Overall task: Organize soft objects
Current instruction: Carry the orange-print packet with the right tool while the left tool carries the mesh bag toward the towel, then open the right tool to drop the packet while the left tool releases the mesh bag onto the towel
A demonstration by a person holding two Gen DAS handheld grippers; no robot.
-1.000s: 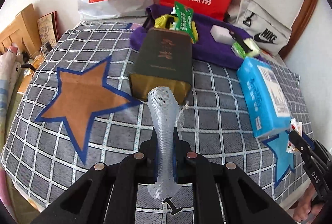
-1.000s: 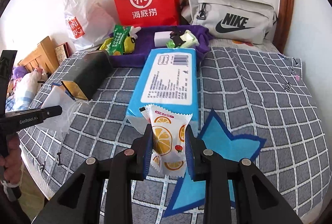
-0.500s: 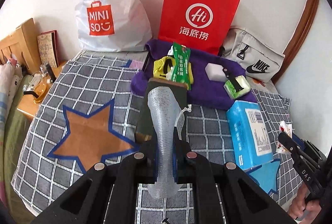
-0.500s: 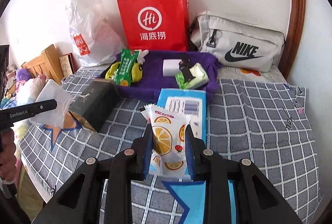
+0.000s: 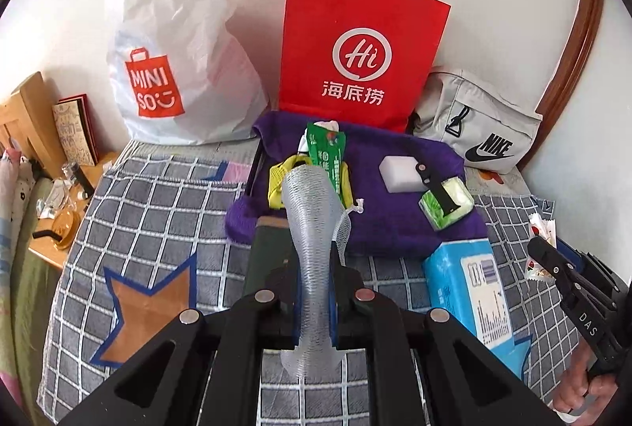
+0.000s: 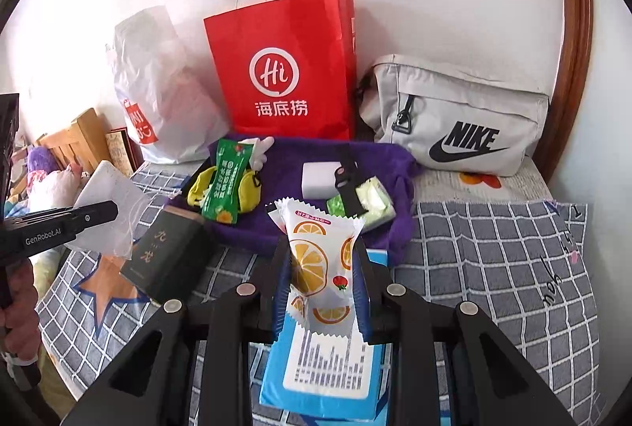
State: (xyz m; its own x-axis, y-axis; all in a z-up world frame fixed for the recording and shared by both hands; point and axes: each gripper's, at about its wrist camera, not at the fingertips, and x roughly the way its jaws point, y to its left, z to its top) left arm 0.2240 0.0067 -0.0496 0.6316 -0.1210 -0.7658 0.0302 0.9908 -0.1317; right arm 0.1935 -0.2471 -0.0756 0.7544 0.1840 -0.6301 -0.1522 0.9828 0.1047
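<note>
A white mesh pouch (image 5: pixel 312 248) is clamped in the left gripper (image 5: pixel 314 291), an orange-print snack packet (image 6: pixel 322 264) in the right gripper (image 6: pixel 322 280), above the checked bedspread (image 6: pixel 493 268); both are best lowered gently onto the purple towel (image 5: pixel 387 228).

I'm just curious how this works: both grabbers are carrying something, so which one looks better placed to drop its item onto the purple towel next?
Probably left. In its view the white mesh pouch it grips already overlaps the purple towel. The right gripper holds the orange-print snack packet above the blue tissue pack.
</note>
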